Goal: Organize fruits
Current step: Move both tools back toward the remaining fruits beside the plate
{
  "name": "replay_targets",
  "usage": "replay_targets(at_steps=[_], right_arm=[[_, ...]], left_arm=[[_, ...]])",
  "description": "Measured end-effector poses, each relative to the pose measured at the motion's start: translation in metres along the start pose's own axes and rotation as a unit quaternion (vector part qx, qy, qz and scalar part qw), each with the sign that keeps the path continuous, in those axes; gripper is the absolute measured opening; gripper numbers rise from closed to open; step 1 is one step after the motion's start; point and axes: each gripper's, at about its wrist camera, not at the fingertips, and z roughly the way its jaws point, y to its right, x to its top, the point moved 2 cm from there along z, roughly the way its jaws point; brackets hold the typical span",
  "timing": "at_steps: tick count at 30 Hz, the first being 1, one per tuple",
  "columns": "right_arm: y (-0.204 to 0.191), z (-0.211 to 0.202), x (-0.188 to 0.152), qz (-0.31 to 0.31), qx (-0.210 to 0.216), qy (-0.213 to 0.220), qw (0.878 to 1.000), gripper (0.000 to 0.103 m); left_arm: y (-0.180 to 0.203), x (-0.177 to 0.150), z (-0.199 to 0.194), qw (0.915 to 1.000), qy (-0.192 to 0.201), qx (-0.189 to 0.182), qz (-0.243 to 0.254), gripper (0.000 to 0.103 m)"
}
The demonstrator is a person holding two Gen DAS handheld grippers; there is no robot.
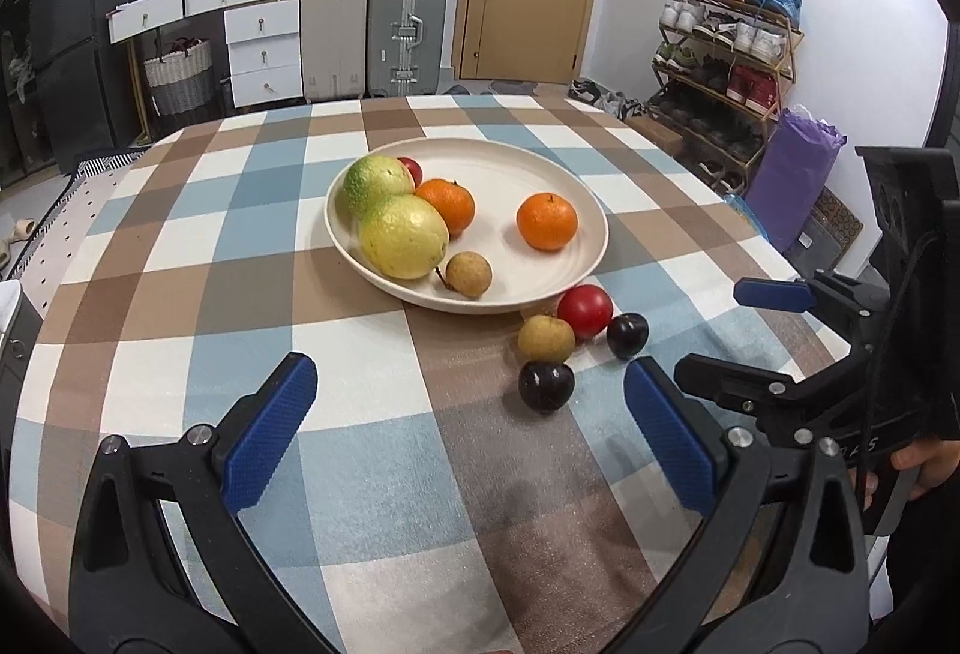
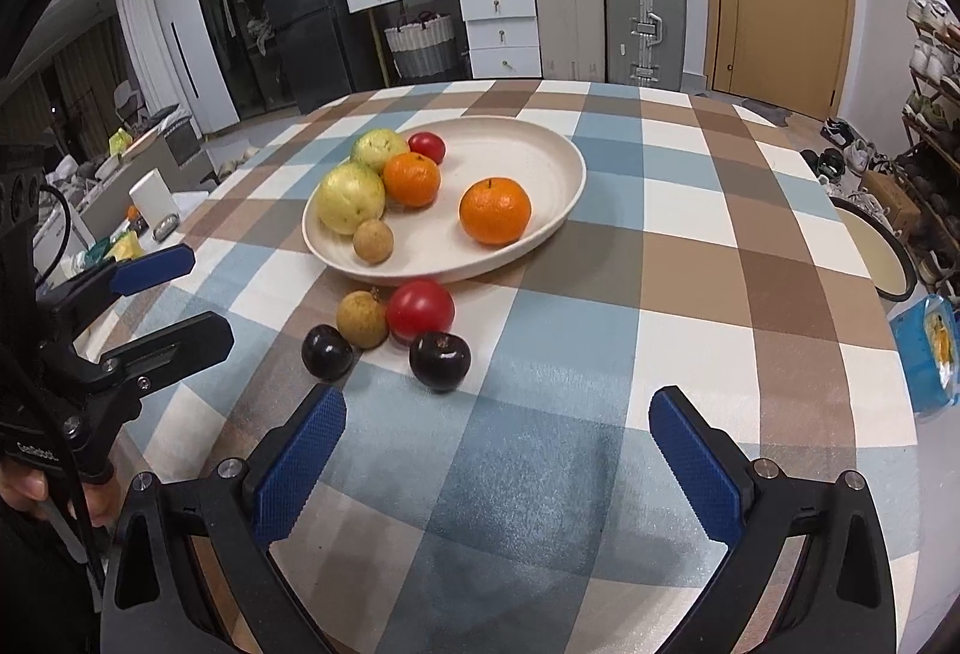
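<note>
Left gripper (image 1: 470,384) spread wide, nothing between its jaws; right gripper (image 2: 498,417) just as wide and empty, both low over the checked tablecloth (image 2: 690,246). Just ahead, loose on the cloth: two dark plums (image 2: 440,360), a brown longan (image 2: 362,320) and a red fruit (image 2: 420,309), clustered beside the cream plate (image 2: 540,144), which holds two guavas (image 2: 350,198), two oranges (image 2: 495,210), a longan and a small red fruit.

text: "Galbot"-like print, partly legible | on: left gripper (image 2: 156,294) body
</note>
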Motion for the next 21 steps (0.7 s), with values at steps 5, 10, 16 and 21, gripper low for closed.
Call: replay_targets(at_steps=[5,10,16,21], right_arm=[[-0.003,0.009,0.000,-0.005,0.001,-0.010,1.000,0.103],[0.000,0.022,0.001,-0.003,-0.013,-0.025,1.000,0.101],[-0.002,0.029,0.002,-0.007,-0.001,-0.030,1.000,0.097],[-0.005,0.034,0.002,-0.013,0.010,-0.033,0.999,0.091]], left_arm=[[0.001,-0.006,0.014,0.9997,-0.025,0.002,0.001,0.102],[0.002,-0.008,0.022,0.9995,-0.030,0.004,0.005,0.102],[-0.001,-0.010,0.033,0.9988,-0.048,0.004,0.003,0.102],[-0.004,-0.011,0.040,0.9980,-0.062,0.005,-0.004,0.102]])
